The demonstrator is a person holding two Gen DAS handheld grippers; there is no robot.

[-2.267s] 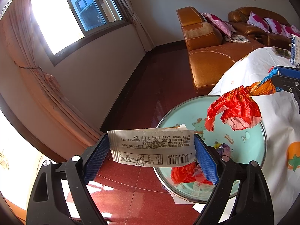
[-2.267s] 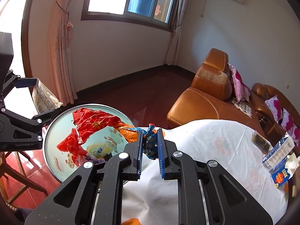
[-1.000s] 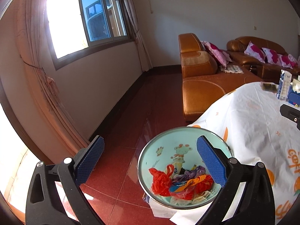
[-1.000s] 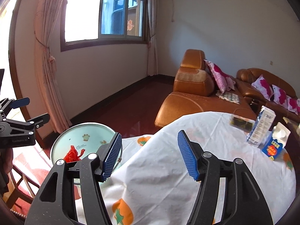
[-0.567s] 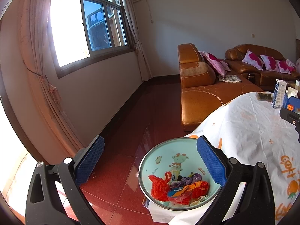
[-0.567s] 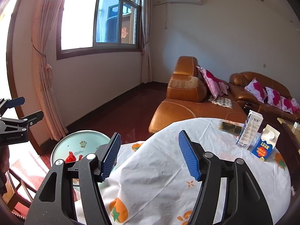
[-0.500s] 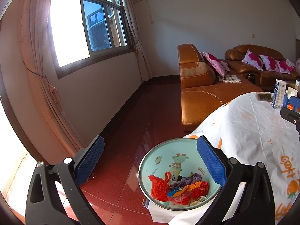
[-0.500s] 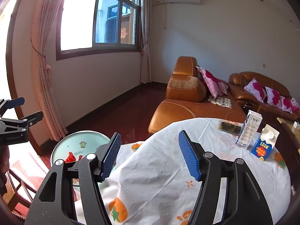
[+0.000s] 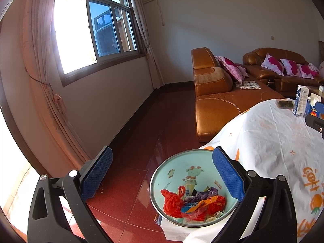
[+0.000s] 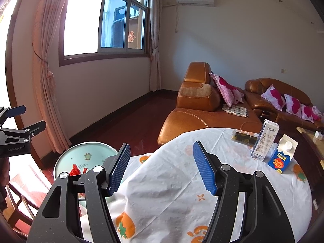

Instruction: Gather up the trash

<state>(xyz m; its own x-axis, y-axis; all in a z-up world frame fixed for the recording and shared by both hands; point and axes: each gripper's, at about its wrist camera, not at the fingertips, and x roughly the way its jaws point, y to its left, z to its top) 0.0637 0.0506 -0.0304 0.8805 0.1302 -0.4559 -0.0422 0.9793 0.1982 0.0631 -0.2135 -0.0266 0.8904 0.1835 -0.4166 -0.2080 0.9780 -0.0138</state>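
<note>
A pale blue enamel basin (image 9: 174, 174) with cartoon animals sits beside the table and holds a heap of crumpled wrappers (image 9: 194, 204), red, orange, purple and white. My left gripper (image 9: 162, 174) is open and empty, held above and left of the basin. My right gripper (image 10: 162, 170) is open and empty above the white tablecloth (image 10: 172, 186). The basin also shows in the right wrist view (image 10: 87, 151), lower left, with red wrapper inside. On the far table side stand a white carton (image 10: 265, 139), a blue milk carton (image 10: 282, 156) and a dark packet (image 10: 244, 137).
The round table wears a white cloth with orange fruit prints (image 9: 283, 154). A brown leather sofa (image 9: 218, 93) with pink cushions runs behind it. Red tiled floor (image 9: 141, 141) lies between basin and wall. Curtains (image 10: 46, 81) hang by the window at left.
2.3 s ago the left gripper held a white printed wrapper and the right a blue-orange one over the basin; both have let go and drawn up and back. Since 0.5 s ago, almost still.
</note>
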